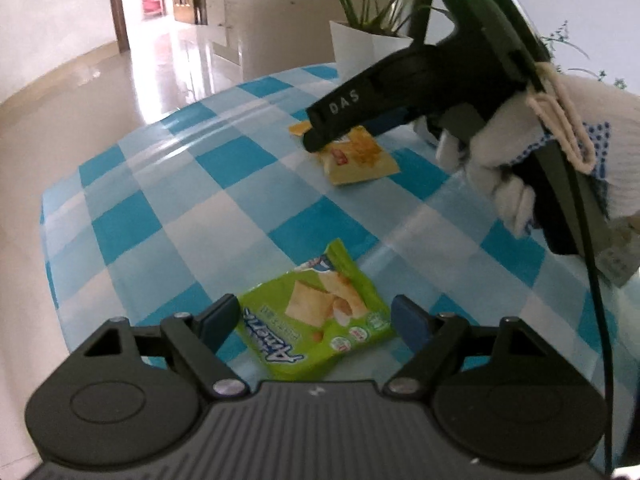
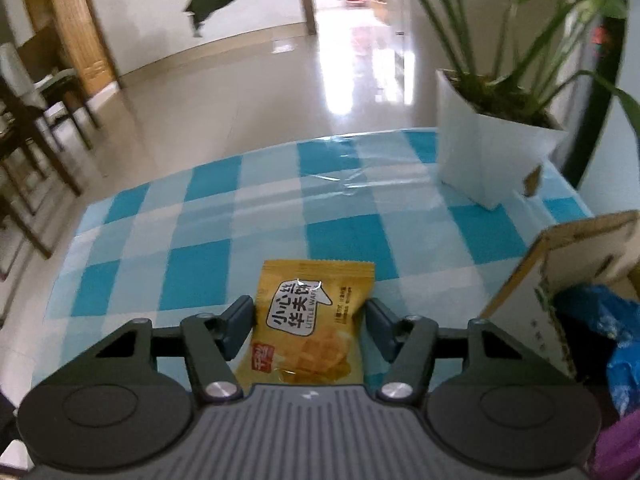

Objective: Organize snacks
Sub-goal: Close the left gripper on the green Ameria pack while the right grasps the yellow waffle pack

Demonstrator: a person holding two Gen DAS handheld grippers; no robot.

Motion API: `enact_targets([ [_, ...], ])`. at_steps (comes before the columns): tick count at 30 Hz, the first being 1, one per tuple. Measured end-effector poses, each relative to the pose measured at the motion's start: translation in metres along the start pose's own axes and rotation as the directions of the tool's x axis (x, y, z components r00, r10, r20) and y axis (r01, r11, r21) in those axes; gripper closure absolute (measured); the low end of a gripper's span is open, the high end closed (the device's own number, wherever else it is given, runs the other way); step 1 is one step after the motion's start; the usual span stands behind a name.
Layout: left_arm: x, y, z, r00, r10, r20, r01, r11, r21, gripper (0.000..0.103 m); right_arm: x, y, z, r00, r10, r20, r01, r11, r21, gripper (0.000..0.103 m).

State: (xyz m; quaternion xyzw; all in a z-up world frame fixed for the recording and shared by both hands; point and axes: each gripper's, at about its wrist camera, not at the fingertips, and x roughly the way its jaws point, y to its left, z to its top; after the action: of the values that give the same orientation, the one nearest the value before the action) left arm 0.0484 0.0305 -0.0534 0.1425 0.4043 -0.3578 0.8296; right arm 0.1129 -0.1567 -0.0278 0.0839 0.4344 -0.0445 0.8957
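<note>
Both grippers tilt downward. The left gripper (image 1: 312,320) has its fingers (image 1: 216,320) spread wide. The right gripper (image 2: 310,322), held in a white-gloved hand (image 1: 532,148), has fingers (image 2: 240,326) parted narrower.

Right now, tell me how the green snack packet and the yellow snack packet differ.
The green snack packet lies askew between the left hand-held gripper fingers with clear gaps; the yellow snack packet sits straight, nearly filling the right hand-held gripper. Both lie flat on the checked tablecloth.

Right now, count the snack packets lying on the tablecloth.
2. A green packet lies between the left gripper's fingers; a yellow packet lies between the right gripper's fingers. The cardboard box may hide more.
</note>
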Motion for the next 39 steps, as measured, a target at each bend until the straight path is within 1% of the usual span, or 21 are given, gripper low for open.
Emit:
enact_targets([
  [1,-0.002,0.000,-0.001,1.000,0.005,0.000,-0.005,1.000,0.012,0.021,0.000,0.000,-0.001,1.000,0.019,-0.005,-0.019,1.000,-0.009,0.039],
  [3,-0.006,-0.001,-0.001,1.000,0.021,0.007,-0.022,0.999,0.041,0.021,-0.001,0.003,-0.002,0.999,0.030,-0.012,-0.031,0.998,-0.046,0.040],
  [6,-0.009,-0.001,0.000,0.999,0.038,0.017,-0.039,0.997,0.072,0.022,-0.002,0.011,-0.002,0.995,0.094,-0.047,-0.099,0.988,-0.120,0.041],
  [9,-0.011,-0.001,0.001,0.998,0.064,0.030,-0.067,0.992,0.106,0.023,-0.006,0.022,-0.004,0.991,0.105,-0.079,-0.120,0.968,-0.219,0.041],
  [11,-0.014,-0.002,0.003,0.998,0.043,0.036,-0.046,0.993,0.110,0.024,-0.008,0.024,-0.006,0.984,0.138,-0.115,-0.163,0.956,-0.244,0.041],
  [12,-0.014,-0.003,0.003,0.999,0.034,0.033,-0.037,0.992,0.118,0.024,-0.009,0.026,-0.008,0.981,0.142,-0.130,-0.172,0.949,-0.265,0.041],
  [14,-0.012,-0.006,0.002,1.000,0.018,0.016,-0.020,0.988,0.153,0.024,-0.011,0.028,-0.012,0.979,0.143,-0.147,-0.182,0.936,-0.303,0.042],
  [15,-0.012,-0.008,0.001,1.000,0.013,0.005,-0.014,0.985,0.170,0.024,-0.013,0.029,-0.013,0.975,0.156,-0.157,-0.200,0.927,-0.318,0.042],
  [17,-0.012,-0.008,-0.002,1.000,0.015,-0.011,-0.013,0.981,0.192,0.024,-0.015,0.030,-0.015,0.970,0.171,-0.174,-0.222,0.916,-0.333,0.042],
  [21,-0.012,-0.008,-0.006,0.998,0.065,-0.027,-0.057,0.970,0.237,0.024,-0.019,0.033,-0.021,0.957,0.205,-0.204,-0.270,0.887,-0.375,0.042],
  [23,-0.011,-0.010,-0.006,0.997,0.075,-0.025,-0.066,0.964,0.258,0.024,-0.021,0.036,-0.023,0.950,0.222,-0.219,-0.295,0.870,-0.395,0.042],
  [27,-0.003,-0.015,-0.008,0.996,0.073,-0.049,-0.056,0.956,0.288,0.020,-0.023,0.044,-0.028,0.937,0.253,-0.240,-0.336,0.839,-0.427,0.043],
  [28,-0.003,-0.016,-0.008,0.996,0.076,-0.039,-0.062,0.954,0.293,0.020,-0.023,0.046,-0.029,0.934,0.262,-0.245,-0.347,0.833,-0.431,0.043],
  [29,-0.003,-0.016,-0.007,0.996,0.073,-0.043,-0.058,0.955,0.292,0.020,-0.024,0.048,-0.029,0.930,0.272,-0.247,-0.357,0.828,-0.432,0.043],
  [30,-0.003,-0.016,-0.007,0.996,0.078,-0.038,-0.064,0.957,0.285,0.024,-0.024,0.049,-0.029,0.926,0.284,-0.250,-0.369,0.822,-0.434,0.043],
  [31,-0.003,-0.016,-0.006,0.996,0.082,-0.034,-0.069,0.958,0.277,0.024,-0.025,0.052,-0.031,0.918,0.297,-0.262,-0.387,0.812,-0.437,0.043],
  [34,-0.003,-0.015,-0.007,0.997,0.067,-0.042,-0.053,0.963,0.263,0.025,-0.026,0.062,-0.037,0.917,0.293,-0.271,-0.392,0.789,-0.472,0.043],
  [35,-0.003,-0.013,-0.008,0.997,0.063,-0.045,-0.050,0.967,0.248,0.025,-0.026,0.064,-0.038,0.918,0.291,-0.269,-0.390,0.789,-0.475,0.043],
  [37,-0.003,-0.009,-0.008,0.997,0.048,-0.055,-0.036,0.978,0.205,0.027,-0.026,0.063,-0.035,0.922,0.289,-0.257,-0.379,0.807,-0.452,0.043],
  [39,-0.004,-0.007,-0.011,0.998,0.030,-0.061,-0.019,0.985,0.172,0.031,-0.028,0.059,-0.029,0.932,0.282,-0.227,-0.356,0.833,-0.423,0.043],
])
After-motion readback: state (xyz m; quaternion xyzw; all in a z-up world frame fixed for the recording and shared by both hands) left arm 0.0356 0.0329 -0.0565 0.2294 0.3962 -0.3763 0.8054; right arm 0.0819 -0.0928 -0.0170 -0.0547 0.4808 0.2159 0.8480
